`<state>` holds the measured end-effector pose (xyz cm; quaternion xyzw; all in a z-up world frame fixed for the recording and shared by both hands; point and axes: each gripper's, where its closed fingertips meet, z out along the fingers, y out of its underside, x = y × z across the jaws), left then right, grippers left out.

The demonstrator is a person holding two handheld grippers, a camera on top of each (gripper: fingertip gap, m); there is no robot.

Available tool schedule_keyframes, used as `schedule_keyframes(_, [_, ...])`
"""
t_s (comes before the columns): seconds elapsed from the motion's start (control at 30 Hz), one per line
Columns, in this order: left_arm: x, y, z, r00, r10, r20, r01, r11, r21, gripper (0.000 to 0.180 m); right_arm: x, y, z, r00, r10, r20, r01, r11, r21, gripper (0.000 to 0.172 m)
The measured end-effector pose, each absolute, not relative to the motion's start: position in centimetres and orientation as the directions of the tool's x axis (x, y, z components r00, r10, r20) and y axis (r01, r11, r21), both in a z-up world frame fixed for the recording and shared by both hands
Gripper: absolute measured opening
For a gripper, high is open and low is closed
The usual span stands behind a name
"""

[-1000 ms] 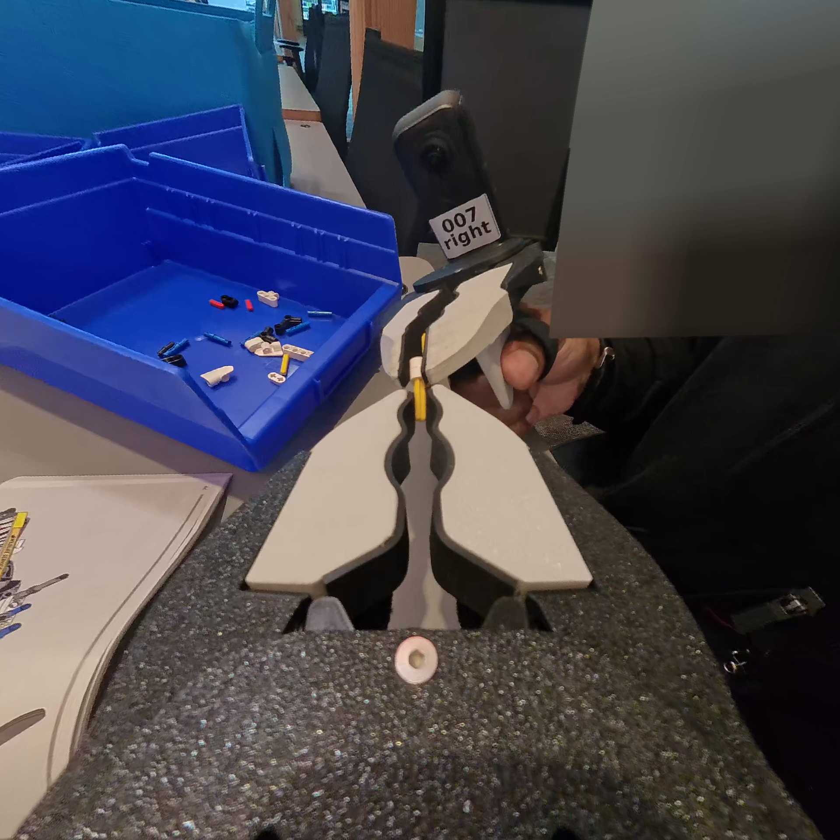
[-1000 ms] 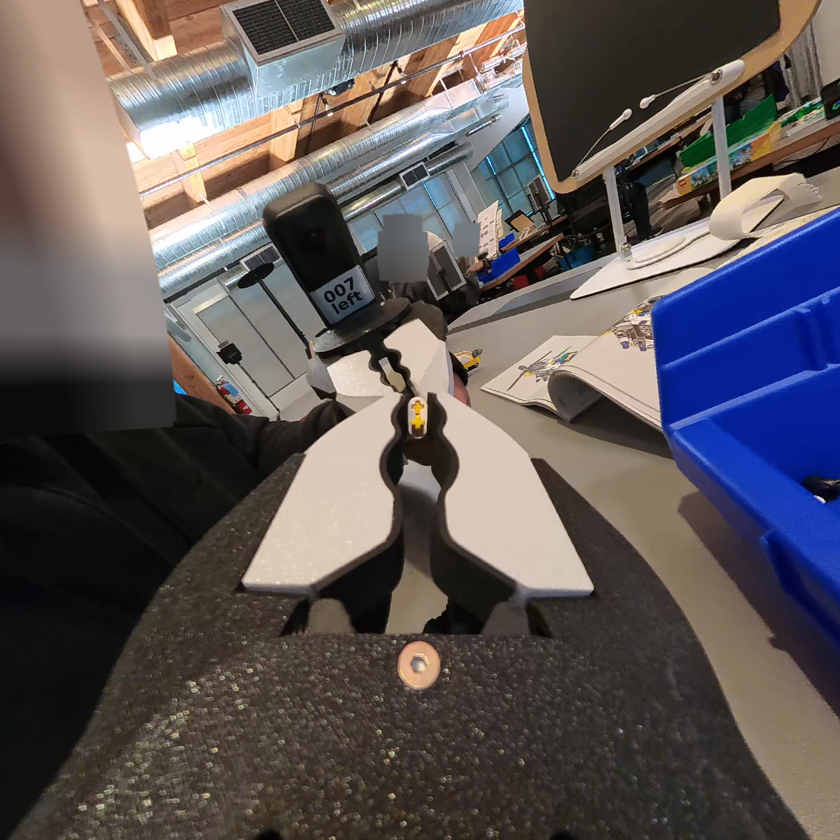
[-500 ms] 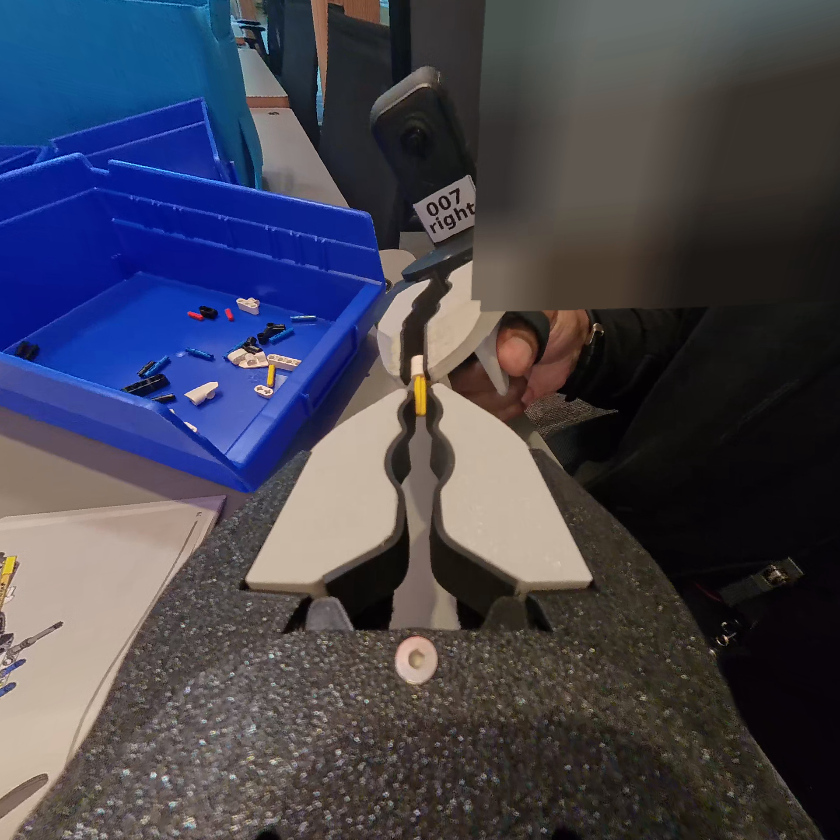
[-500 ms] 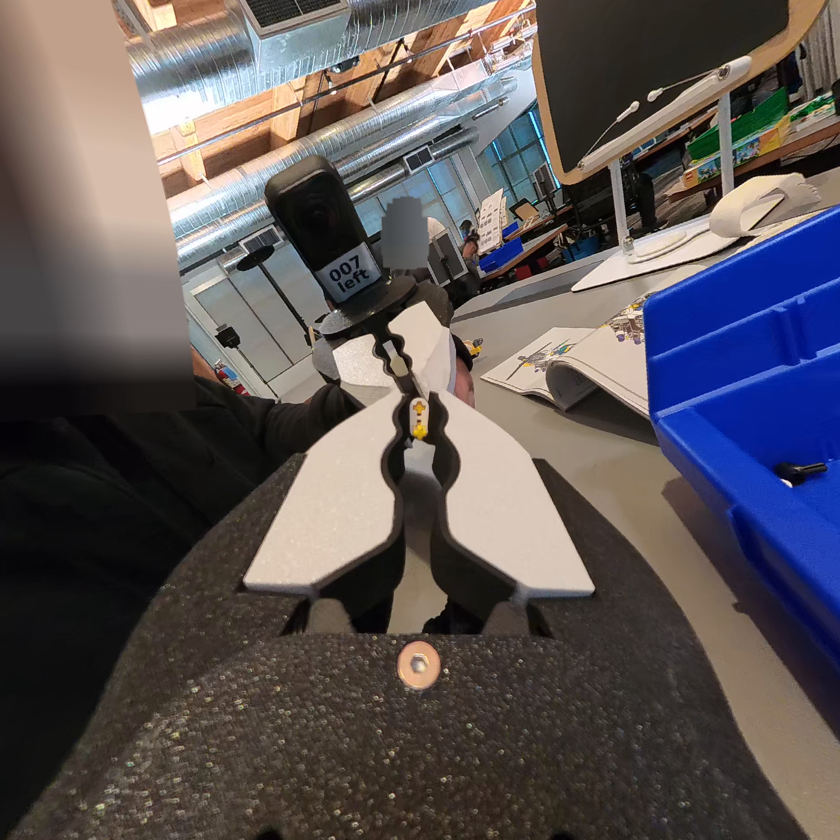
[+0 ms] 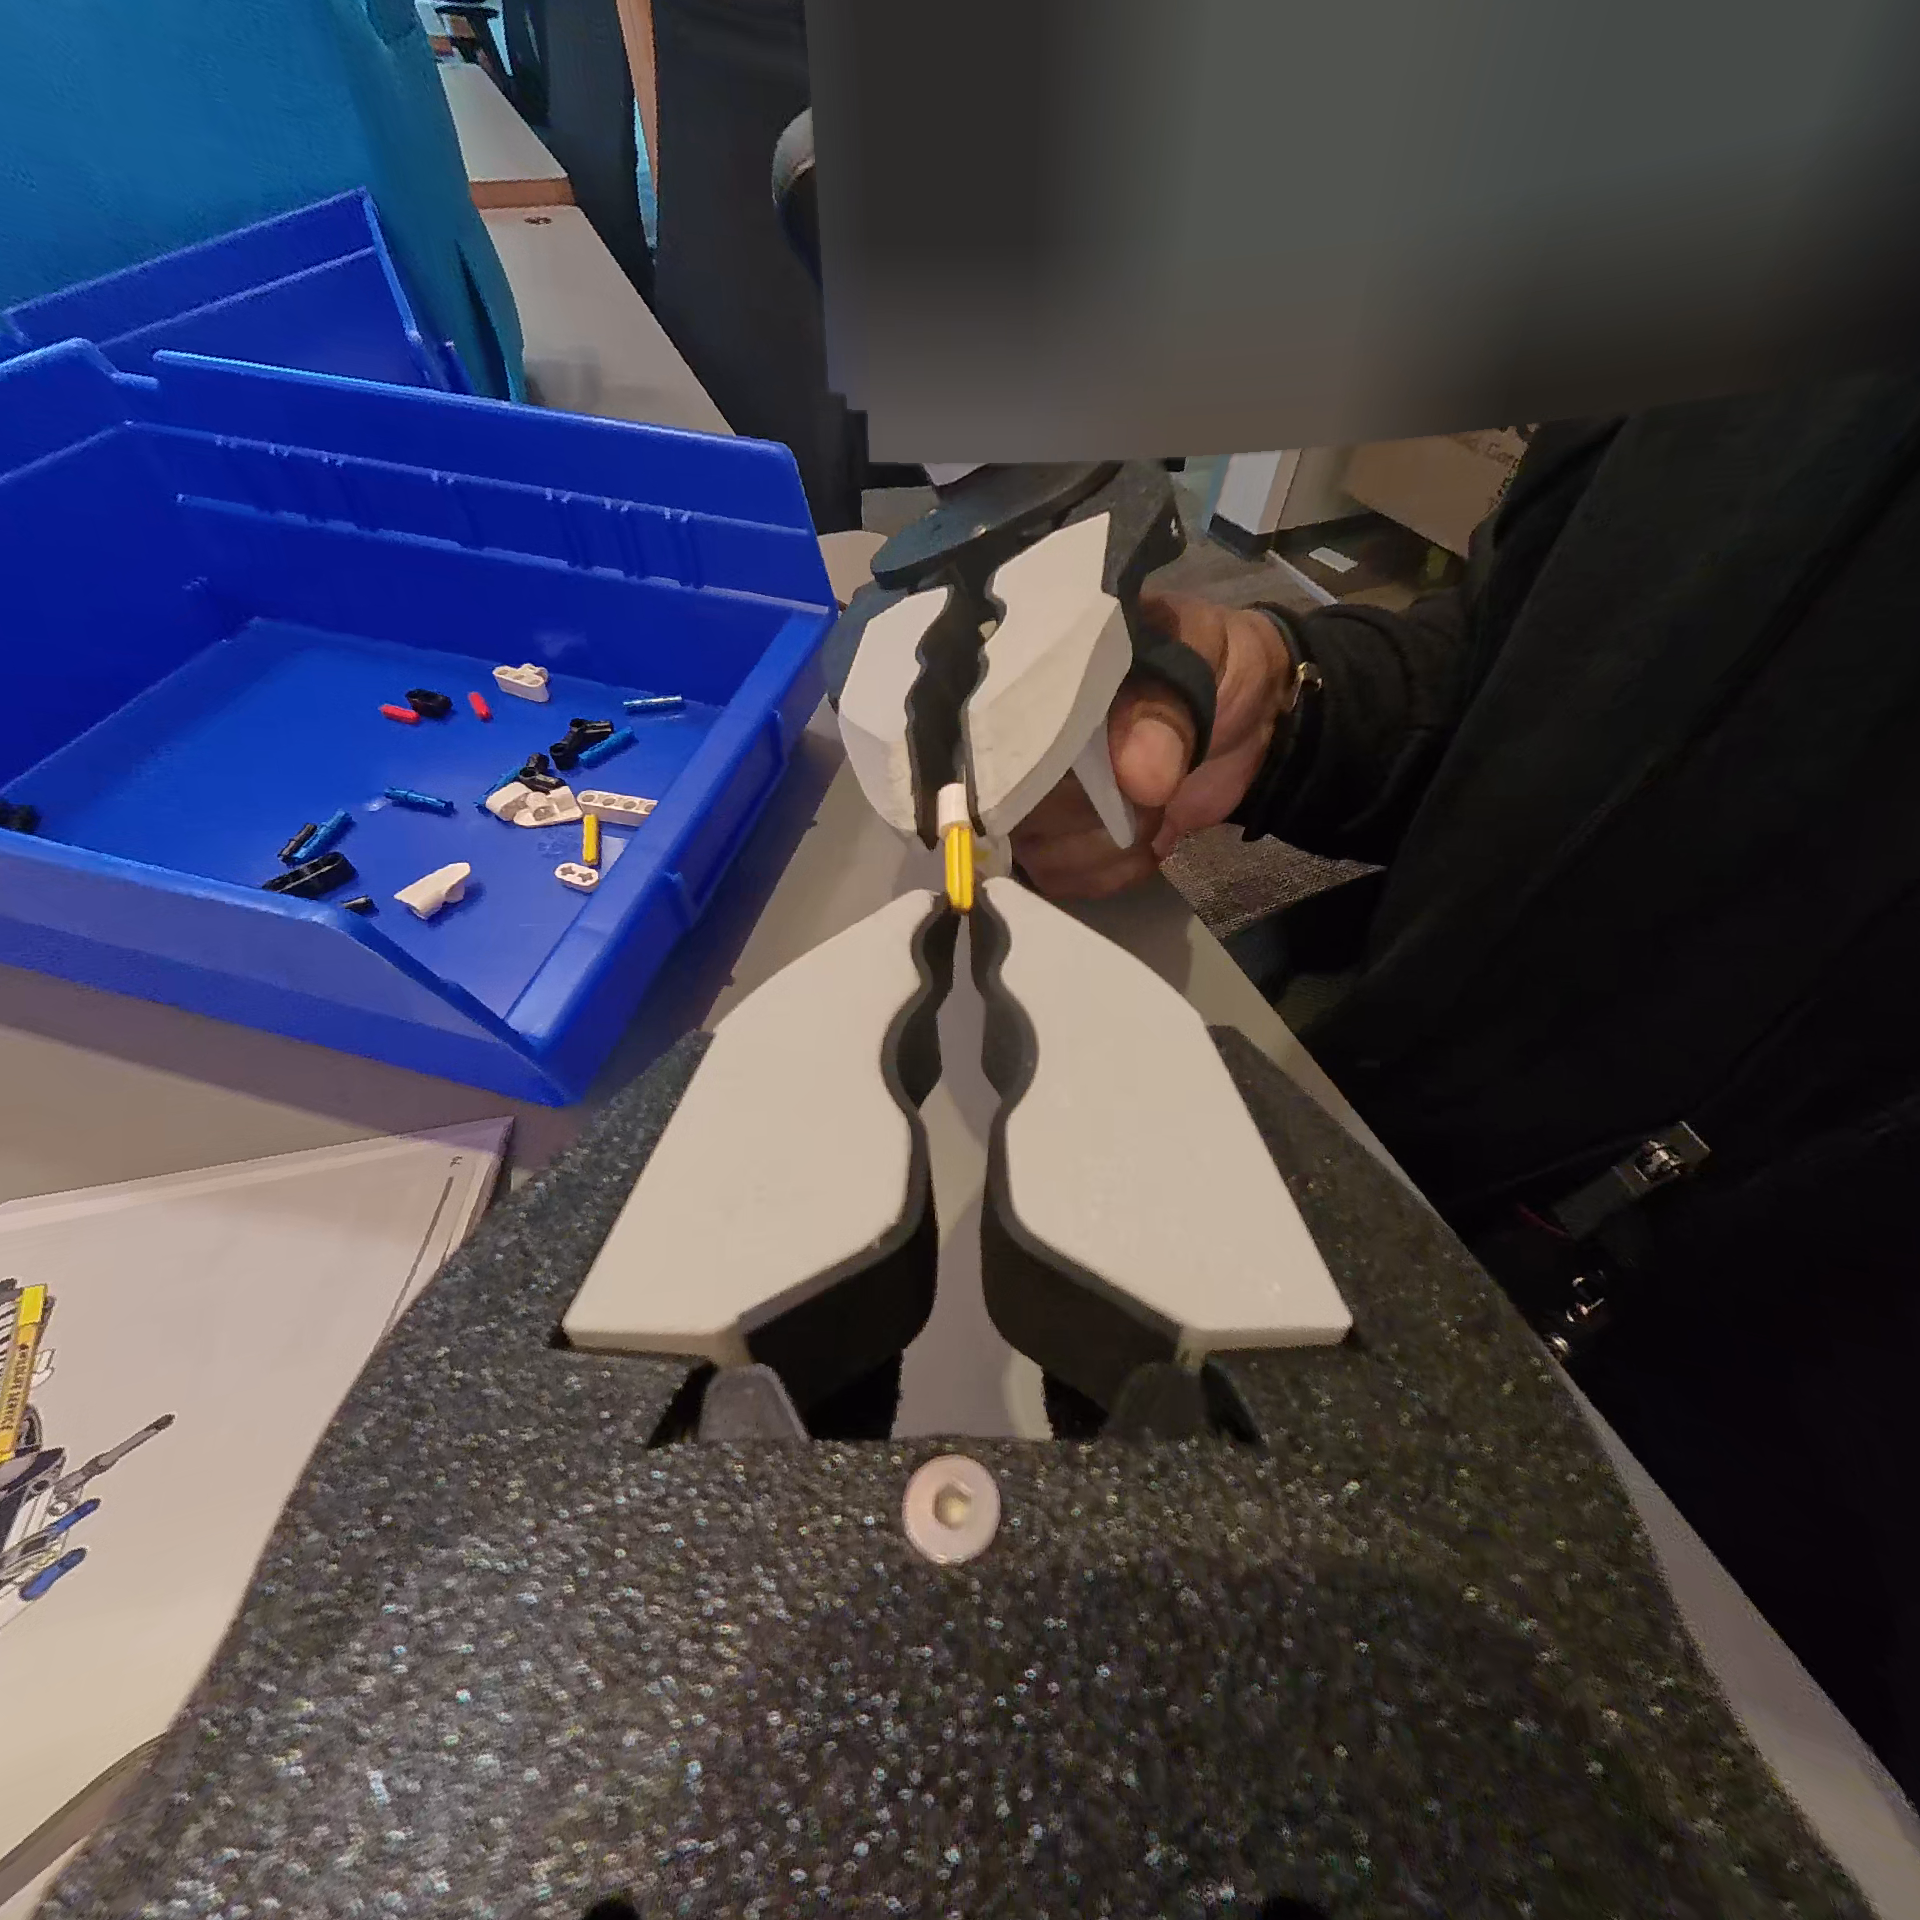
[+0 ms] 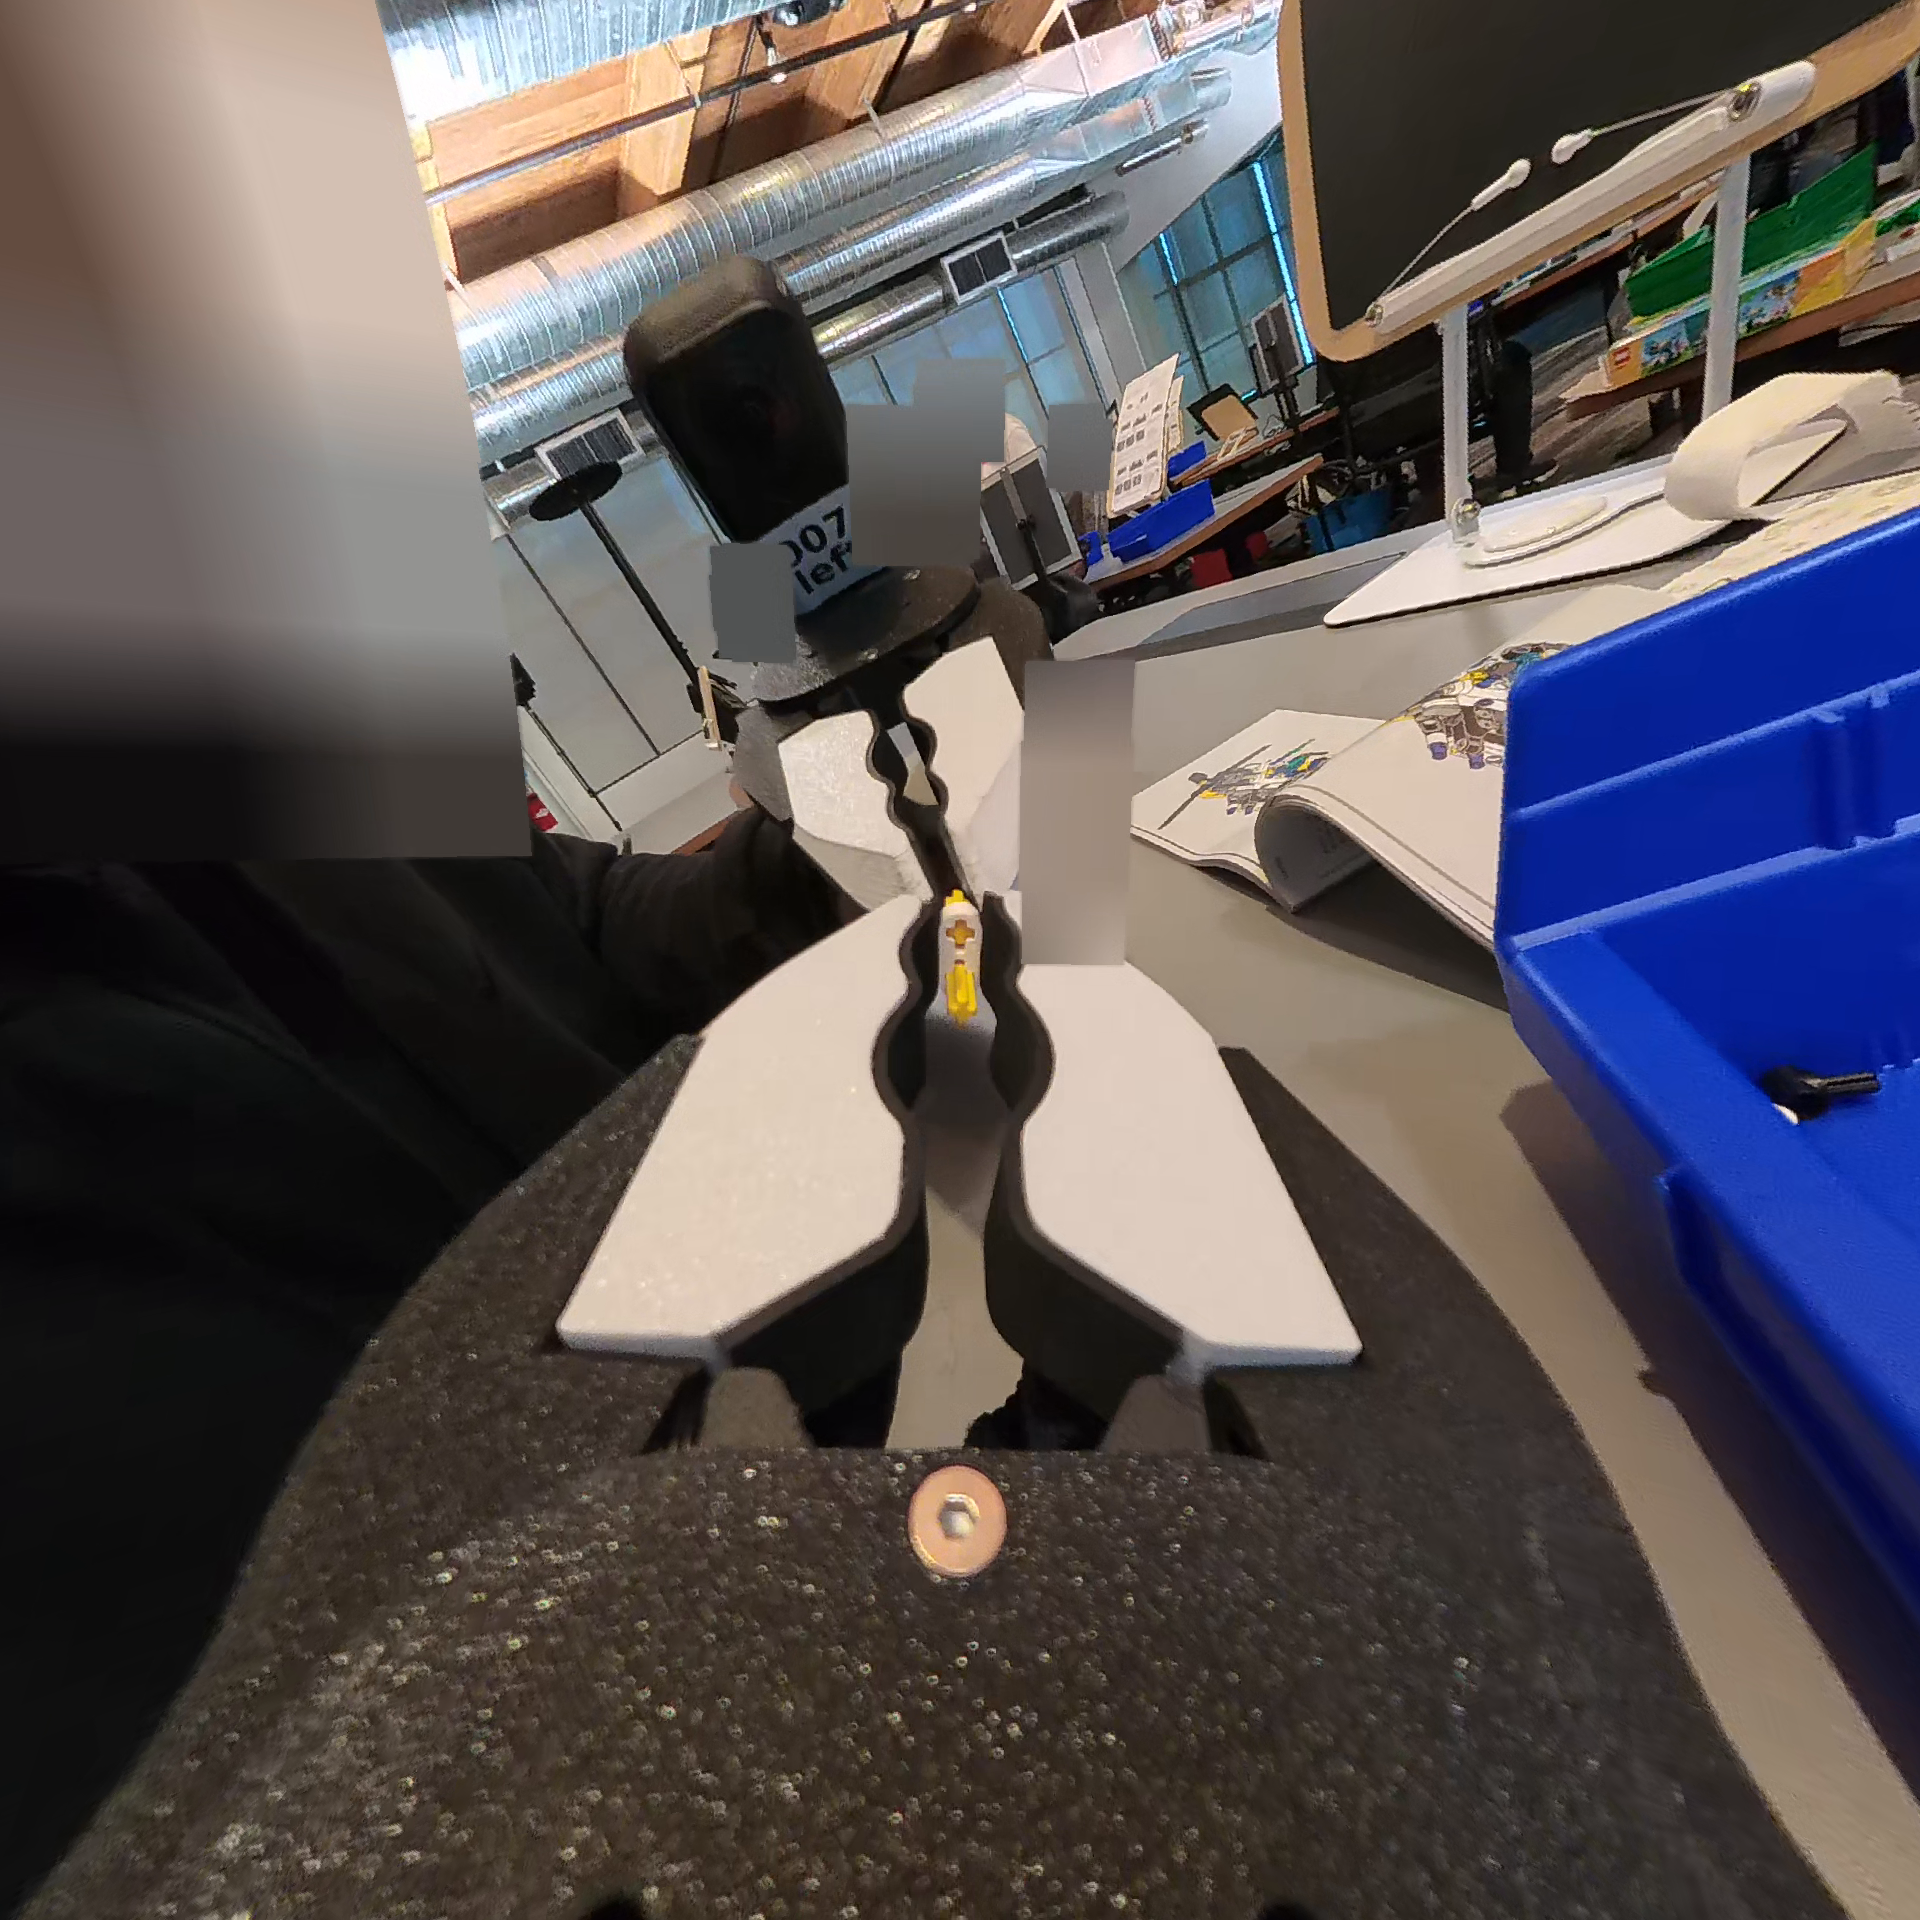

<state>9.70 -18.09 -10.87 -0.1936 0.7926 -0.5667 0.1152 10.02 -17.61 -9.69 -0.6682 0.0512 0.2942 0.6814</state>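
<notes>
So nearest in the left view is the left claw [image 5: 958, 906], nearly closed, its tips pinching the near end of one yellow axle [image 5: 958, 878]. The far end of that axle sits in a small white connector [image 5: 952, 805], and the right claw [image 5: 951, 821] is clamped on that connector, tip to tip with the left one just above the near edge of the table [image 5: 1226, 956]. From the right view you get the same thing end-on: the white connector [image 6: 958, 935] squeezed between the right claw's [image 6: 961, 940] pads, with a yellow cross-shaped axle end showing in its hole and a second yellow stub poking out below it. One hand [image 5: 1174, 748] wraps the right claw's grip.

Left of the claws lies one open booklet [image 5: 208, 1299] with a coloured model drawing. Past it sits a blue bin [image 5: 582, 935] holding loose small parts: roughly six white ones, two red pins, a single yellow axle, a few blue pins and a handful of black connectors. Can't get an exact count on the black and blue ones, too small. A second blue bin [image 5: 260, 301] stands behind the first.

Each claw carries one black camera with a white label. Farther off in the right view there's one dark board [image 6: 1558, 156] on a white stand, plus shelves with boxes too blurry to read.
</notes>
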Motion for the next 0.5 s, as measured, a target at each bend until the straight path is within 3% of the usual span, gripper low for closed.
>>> schedule_keyframes(0.27, [11.1, -14.7, -10.1, -0.840, -0.538, 0.074, -0.197, 0.176, -0.964, 0.001, 13.4, -19.4, -9.3, 0.857, 0.248, -0.451, -0.470, 0.021, -0.882, 0.008])
schedule_keyframes(0.4, [11.4, -17.5, -10.7, -0.856, -0.516, 0.028, -0.184, 0.253, -0.950, 0.021, 11.8, -17.8, -10.2, 0.877, 0.262, -0.403, -0.403, -0.057, -0.913, 0.007])
schedule_keyframes(0.5, [11.4, -18.0, -11.7, -0.845, -0.524, -0.107, -0.147, 0.419, -0.896, 0.023, 11.3, -17.2, -10.9, 0.901, 0.236, -0.364, -0.350, -0.103, -0.931, 0.007])
